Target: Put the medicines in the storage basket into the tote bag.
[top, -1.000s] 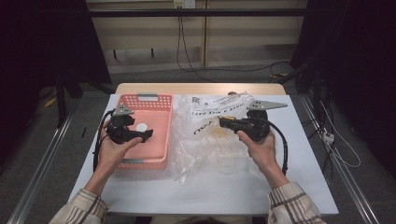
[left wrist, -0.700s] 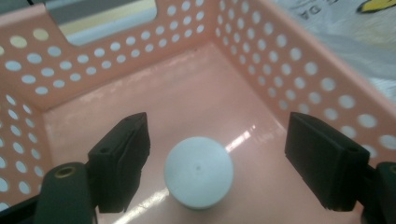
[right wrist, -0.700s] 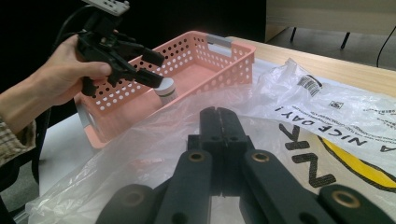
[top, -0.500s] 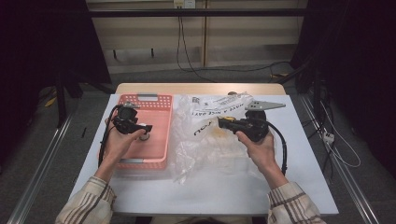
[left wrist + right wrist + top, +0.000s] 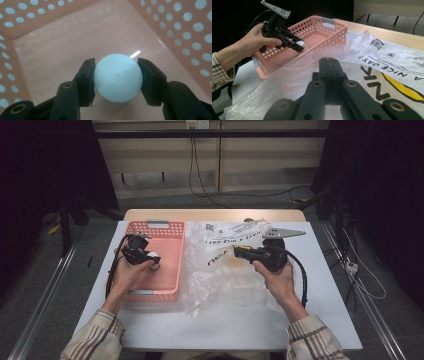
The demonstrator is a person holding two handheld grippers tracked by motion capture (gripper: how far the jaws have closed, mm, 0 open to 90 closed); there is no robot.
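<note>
1. White and round, the ball (image 5: 117, 78) sits clamped between the two black jaws of the left gripper (image 5: 117, 75); each jaw presses flat against one side of it.
2. Left gripper position: held over the inside of the pink perforated basket (image 5: 169, 251), jaws pointing down toward the basket floor (the left gripper view shows the smooth pink floor directly behind the ball). Whether the ball touches the floor cannot be told.
3. Left hand (image 5: 127, 272): wrapped around the gripper body, with a plaid sleeve at the forearm.
4. Right gripper (image 5: 329, 65): jaws closed fully together, nothing between them. Its tips lie just over the clear plastic bag (image 5: 225, 270).
5. Right hand (image 5: 277, 277): grips the gripper body over the right half of the bench (image 5: 330, 285); a grey three-cornered plate (image 5: 282, 233) stands on top of the gripper.
6. Bag position: spread flat and crumpled on the bench, its left edge touching the basket's right wall.
7. Bag markings: black capitals read "A NICE DAY!" in the right gripper view, with a further line beginning "NK" partly covered. A yellow printed shape lies beside the lettering.
8. Additional label: a barcode (image 5: 377, 44) is printed near the bag's far edge (digits too small to read).
</note>
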